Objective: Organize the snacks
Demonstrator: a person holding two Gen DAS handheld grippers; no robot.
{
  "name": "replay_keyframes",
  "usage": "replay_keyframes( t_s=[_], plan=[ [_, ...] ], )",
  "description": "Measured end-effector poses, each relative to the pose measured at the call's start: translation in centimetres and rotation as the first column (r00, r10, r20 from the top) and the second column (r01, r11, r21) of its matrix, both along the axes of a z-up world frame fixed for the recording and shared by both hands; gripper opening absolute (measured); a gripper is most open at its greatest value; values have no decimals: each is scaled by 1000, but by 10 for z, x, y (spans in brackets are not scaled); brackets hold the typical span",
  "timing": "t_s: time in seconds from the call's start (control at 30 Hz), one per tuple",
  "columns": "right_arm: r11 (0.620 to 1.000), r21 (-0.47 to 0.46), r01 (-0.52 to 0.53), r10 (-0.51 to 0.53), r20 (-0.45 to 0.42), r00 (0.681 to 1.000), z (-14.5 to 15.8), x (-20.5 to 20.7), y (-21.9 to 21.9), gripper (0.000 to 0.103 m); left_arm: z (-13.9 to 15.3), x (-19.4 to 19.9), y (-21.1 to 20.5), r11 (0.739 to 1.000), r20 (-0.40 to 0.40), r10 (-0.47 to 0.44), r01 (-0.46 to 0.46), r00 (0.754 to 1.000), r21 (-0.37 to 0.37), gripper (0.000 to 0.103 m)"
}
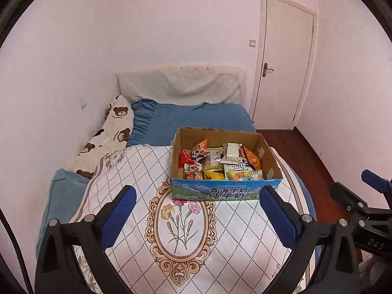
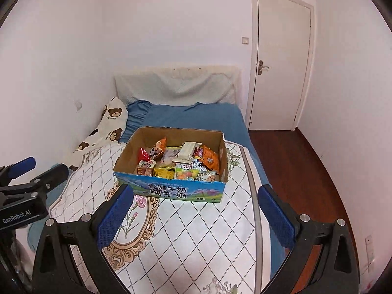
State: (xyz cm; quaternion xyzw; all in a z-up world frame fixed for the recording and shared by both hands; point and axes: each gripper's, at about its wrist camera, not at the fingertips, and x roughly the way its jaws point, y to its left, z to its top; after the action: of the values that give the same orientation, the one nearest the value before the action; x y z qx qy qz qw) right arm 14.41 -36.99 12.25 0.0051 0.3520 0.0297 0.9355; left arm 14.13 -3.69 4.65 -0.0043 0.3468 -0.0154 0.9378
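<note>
Right now the bed [image 1: 186, 220], under its diamond-quilted cover, is filling the view beneath both tongs, and the cardboard box [image 1: 220, 191] is sitting on it just ahead of the tips, nearer the left gripper's [image 1: 196, 210] right finger and the right gripper's [image 2: 196, 210] left finger. Both tongs are standing wide with nothing between their blue pads [image 1: 117, 215], hovering clear of the box. The snacks [image 1: 218, 161] are lying heaped inside the box, a jumble of small packets. They are looking light, crinkly and probably slippery, with soft contents that a hard squeeze could crush; pinching a packet by its sealed edge or a flat face seems the safest hold. The box itself looks light but floppy at its open rim, so I would be gripping a side wall low down. Packets at the bottom are lying hidden under others, and their small print is proving hard to read.
</note>
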Motion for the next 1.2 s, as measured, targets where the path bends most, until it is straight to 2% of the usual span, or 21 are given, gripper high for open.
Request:
replay_keyframes(
  t_s=[0.13, 0.47, 0.8, 1.2],
  plan=[
    [1000, 5, 2, -2, 7, 1000, 4, -8, -2, 103, -1, -7, 0, 1000, -2, 9, -9, 1000, -1, 103],
    [1000, 24, -5, 5, -16, 1000, -6, 2, -6, 103, -11, -2, -7, 1000, -23, 18, -18, 1000, 6, 103],
    [999, 14, 45, -44, -51, 998, -40, 46, -14, 103, -40, 41, -16, 999, -63, 43, -42, 997, 20, 103],
    [997, -12, 81, -82, -50, 995, -61, 95, -18, 103, -59, 90, -8, 997, -82, 82, -81, 993, 19, 103]
  ],
)
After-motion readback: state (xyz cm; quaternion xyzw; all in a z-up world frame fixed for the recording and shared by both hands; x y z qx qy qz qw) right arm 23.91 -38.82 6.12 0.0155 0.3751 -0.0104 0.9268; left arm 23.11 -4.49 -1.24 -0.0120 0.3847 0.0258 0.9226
